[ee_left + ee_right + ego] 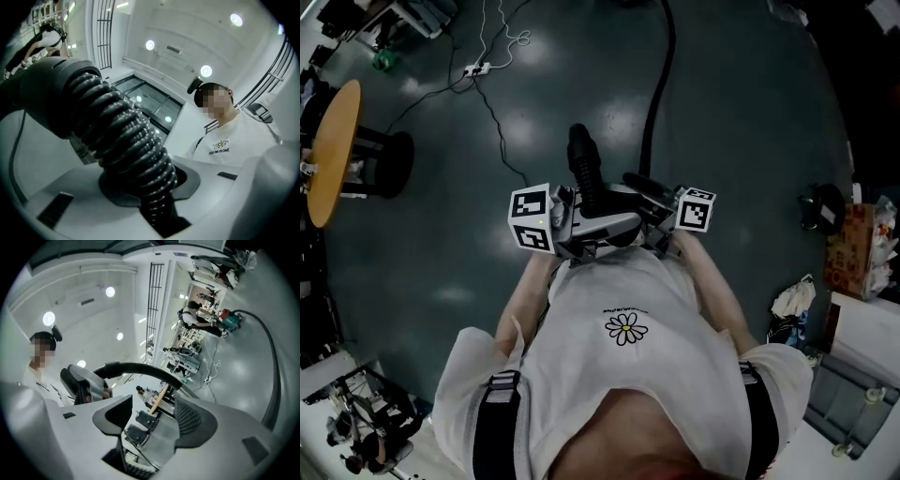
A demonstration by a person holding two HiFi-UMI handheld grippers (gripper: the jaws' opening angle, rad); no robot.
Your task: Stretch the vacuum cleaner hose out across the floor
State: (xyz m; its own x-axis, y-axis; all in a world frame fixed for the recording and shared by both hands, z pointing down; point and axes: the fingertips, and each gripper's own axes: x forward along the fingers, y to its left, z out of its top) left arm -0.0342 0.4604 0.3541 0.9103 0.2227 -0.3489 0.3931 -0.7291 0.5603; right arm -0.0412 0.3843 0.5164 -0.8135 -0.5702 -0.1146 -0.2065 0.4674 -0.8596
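- The left tongs (145, 187) are closed most of the way onto a black ribbed flexible vacuum hose (122, 136), which is clamped between the pads just below its smooth black cuff (47, 93).
- The right tongs (150, 420) are set well apart and nothing is gripped. A smooth black bend of tube (136, 369) crosses just beyond their tips, and contact with it cannot be told.
- In the head view both tongs are side by side at mid-frame. The hose's long run (659, 84) is laid over the dark grey floor (750, 112) towards the top edge, nearly upright in the frame and nearer the right tongs.
- The hose is judged to be drawn straight only if the gripped end is carried away from that top edge, along this axis.
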